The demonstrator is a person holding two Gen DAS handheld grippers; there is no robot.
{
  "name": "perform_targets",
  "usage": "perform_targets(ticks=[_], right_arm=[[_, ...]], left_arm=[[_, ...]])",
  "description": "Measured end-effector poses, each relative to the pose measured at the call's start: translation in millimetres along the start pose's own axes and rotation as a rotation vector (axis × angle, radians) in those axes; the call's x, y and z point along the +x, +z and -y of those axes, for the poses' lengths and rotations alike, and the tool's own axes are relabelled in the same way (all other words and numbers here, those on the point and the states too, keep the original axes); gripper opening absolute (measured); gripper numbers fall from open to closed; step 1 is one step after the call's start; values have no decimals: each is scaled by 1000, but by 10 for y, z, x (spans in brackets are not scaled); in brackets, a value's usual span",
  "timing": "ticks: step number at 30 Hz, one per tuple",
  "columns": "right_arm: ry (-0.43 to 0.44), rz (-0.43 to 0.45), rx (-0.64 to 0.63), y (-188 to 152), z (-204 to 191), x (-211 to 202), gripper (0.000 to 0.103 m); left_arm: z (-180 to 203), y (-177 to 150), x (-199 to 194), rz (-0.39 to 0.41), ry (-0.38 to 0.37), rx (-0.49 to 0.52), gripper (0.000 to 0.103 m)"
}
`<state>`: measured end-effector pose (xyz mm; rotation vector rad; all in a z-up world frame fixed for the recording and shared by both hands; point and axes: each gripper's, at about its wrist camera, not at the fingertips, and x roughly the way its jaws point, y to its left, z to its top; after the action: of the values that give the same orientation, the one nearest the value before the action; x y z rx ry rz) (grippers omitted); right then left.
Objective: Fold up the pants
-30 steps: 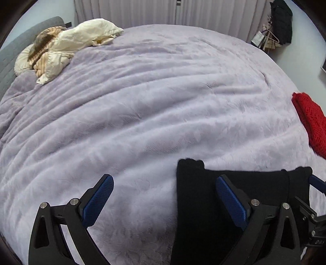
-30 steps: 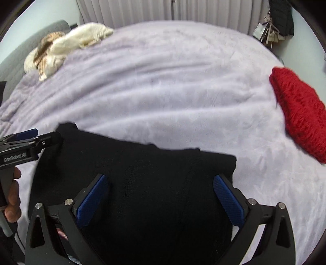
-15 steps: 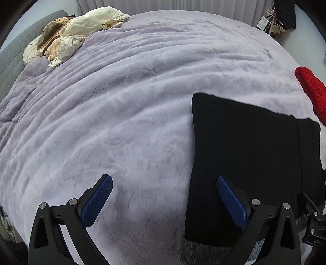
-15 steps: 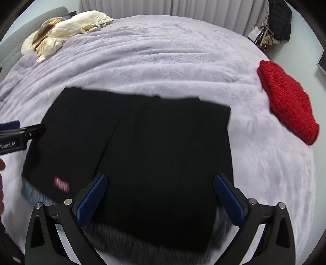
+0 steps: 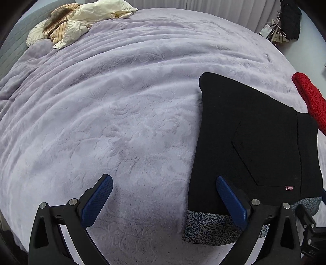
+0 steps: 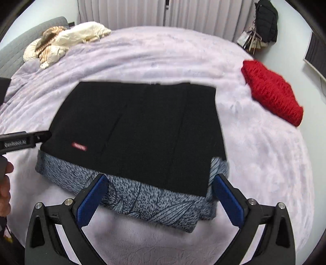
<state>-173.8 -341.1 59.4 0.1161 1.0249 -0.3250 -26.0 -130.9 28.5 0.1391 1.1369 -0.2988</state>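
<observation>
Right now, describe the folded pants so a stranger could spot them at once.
Start with the wide lilac blanket covering the bed. On its near part lies a flat black rectangle, the folded pants, resting on a speckled blue-grey garment. Unlike the red knit to the right, they are smooth, black, with a small red label.

A home bedroom: wide bed (image 5: pixel 122 102), curtains (image 6: pixel 132 12), hanging clothes (image 6: pixel 267 20).

Black pants (image 6: pixel 142 130), folded flat
</observation>
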Motion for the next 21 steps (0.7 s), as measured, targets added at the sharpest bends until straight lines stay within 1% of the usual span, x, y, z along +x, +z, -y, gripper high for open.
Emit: perform_targets(ticks=[1,2,5,6,8,9,11,13,14,15,17,19,21], right_arm=[[5,-28,12,-23,18,86,103],[10,-38,20,-46,31,153,103],[-5,-22,-5,-55,4,189,103],[-11,-28,-15,-47,-6,184,103],[-17,-25,-6,-39,-13,109,103],[-11,-6,8,-34,-14,32,103],[29,52,30,-15,1,-149,103],[46,100,24,-23,-42,-244,103],[50,107,13,-13,-66,-242,103],[55,99,2,-9,-91,-198,103],[44,47,-5,-16,-134,-19,103],[-16,13,-9,-36,-153,119,103],[22,-9,14,-40,-105,169,103]], left_arm=[[20,-11,34,-2,5,7,103],[38,-25,59,-4,12,13,103],[88,-48,53,10,39,31,103],[94,-42,11,16,43,32,103],[92,-39,-114,33,32,30,103],[91,-45,-190,43,14,30,103],[126,-60,-301,58,-12,34,103],[224,-94,-380,69,-29,58,103],[292,-116,-405,74,-34,81,103],[348,-128,-411,76,-32,101,103],[442,-151,-367,72,-17,128,103],[458,-148,-289,53,-9,129,103],[440,-122,-272,37,-20,121,103]])
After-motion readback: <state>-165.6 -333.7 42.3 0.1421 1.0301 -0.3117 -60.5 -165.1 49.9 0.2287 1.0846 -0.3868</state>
